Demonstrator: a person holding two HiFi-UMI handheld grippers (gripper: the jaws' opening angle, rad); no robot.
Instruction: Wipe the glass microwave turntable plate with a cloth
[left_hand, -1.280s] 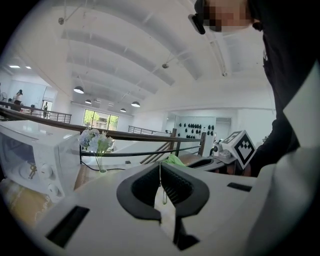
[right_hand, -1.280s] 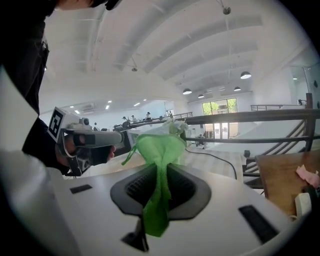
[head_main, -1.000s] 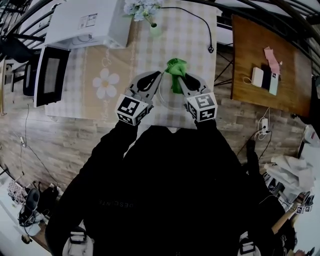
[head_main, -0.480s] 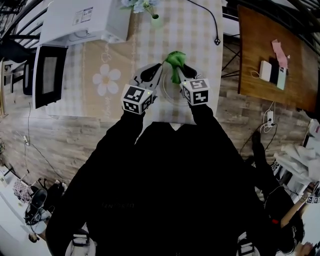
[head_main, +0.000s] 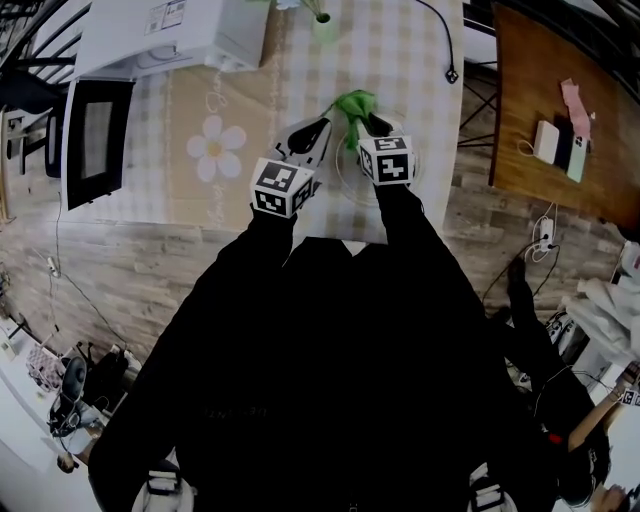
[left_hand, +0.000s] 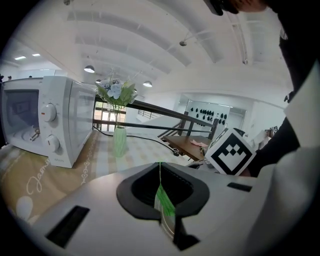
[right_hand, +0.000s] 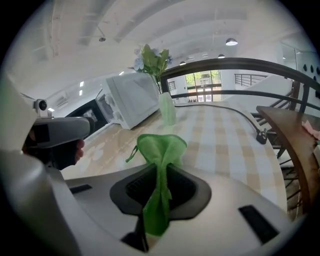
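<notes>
glass turntable plate (head_main: 350, 182) lies just above the middle of the head view, over the checked table (head_main: 400, 60), with the white microwave (head_main: 165, 40) in the upper left of the frame. left gripper (head_main: 325, 126) has its jaws pressed together on the plate's left rim, seen as a thin edge in its own view. to the right, the right gripper (head_main: 372, 124) pinches the green cloth (head_main: 353, 104), which bunches up above the plate's top edge.
</notes>
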